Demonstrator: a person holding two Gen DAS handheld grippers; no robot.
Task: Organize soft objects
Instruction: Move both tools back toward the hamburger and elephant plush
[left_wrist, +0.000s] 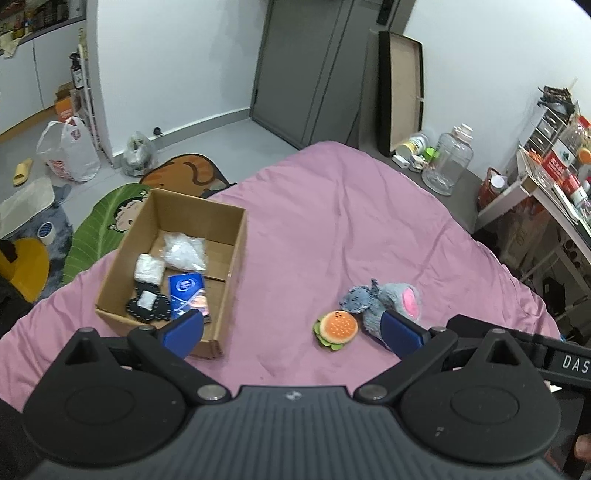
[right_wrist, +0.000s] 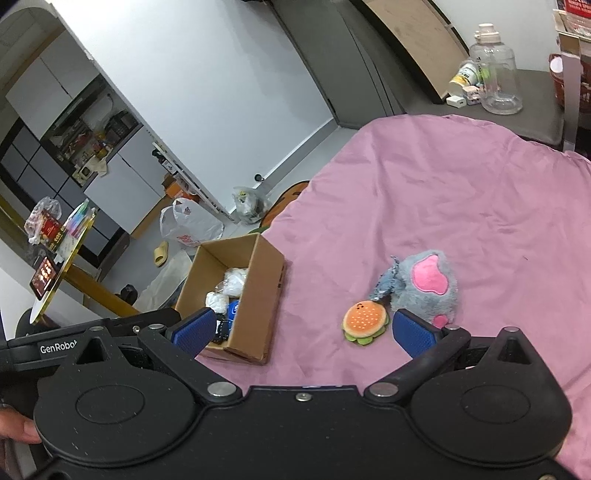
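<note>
Cardboard box (left_wrist: 236, 236), left of both wide-open, empty grippers (left_wrist: 291, 332) (right_wrist: 303, 332), is partly filled; burger plush (left_wrist: 337, 328) and grey plush (left_wrist: 397, 301) are left ahead.

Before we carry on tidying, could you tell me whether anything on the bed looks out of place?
Yes: the burger toy and the grey plush lie loose on the pink bedspread, touching each other, outside the cardboard box that already holds other soft items. Nothing looks spilled or damaged.
</note>
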